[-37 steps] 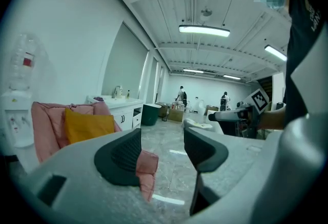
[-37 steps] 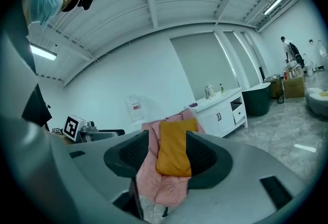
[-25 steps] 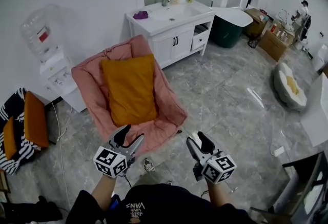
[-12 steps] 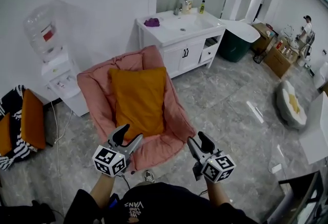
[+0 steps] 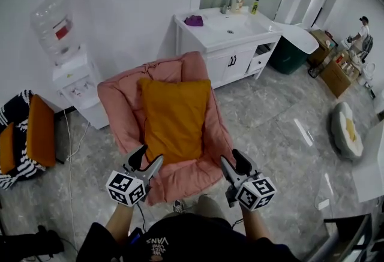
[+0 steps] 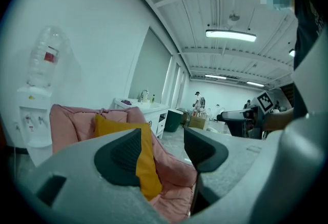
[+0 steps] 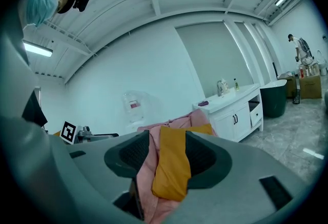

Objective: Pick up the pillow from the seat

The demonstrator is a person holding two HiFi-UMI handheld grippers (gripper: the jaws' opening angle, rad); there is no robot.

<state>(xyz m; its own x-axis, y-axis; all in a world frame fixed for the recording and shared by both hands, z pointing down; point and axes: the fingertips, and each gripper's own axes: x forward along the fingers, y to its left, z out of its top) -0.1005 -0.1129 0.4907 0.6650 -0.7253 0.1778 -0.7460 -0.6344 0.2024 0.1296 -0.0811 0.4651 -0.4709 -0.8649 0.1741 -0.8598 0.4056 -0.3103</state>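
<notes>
tool (image 7: 167, 152) jaws apart, pillow (image 7: 171, 166) on seat (image 7: 145, 170)

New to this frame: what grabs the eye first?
The mustard-orange square pillow propped in the pink padded chair at centre stands out most. Just below it, the left gripper and right gripper point at the chair, both open and empty. A white sink cabinet stands behind, to the right.

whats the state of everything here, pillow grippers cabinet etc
pillow, propped upright against the chair back, untouched
left gripper, jaws open, empty, clear of the pillow
right gripper, jaws open, empty, clear of the pillow
vanity doors, shut
vanity drawer, pulled partly out
</notes>
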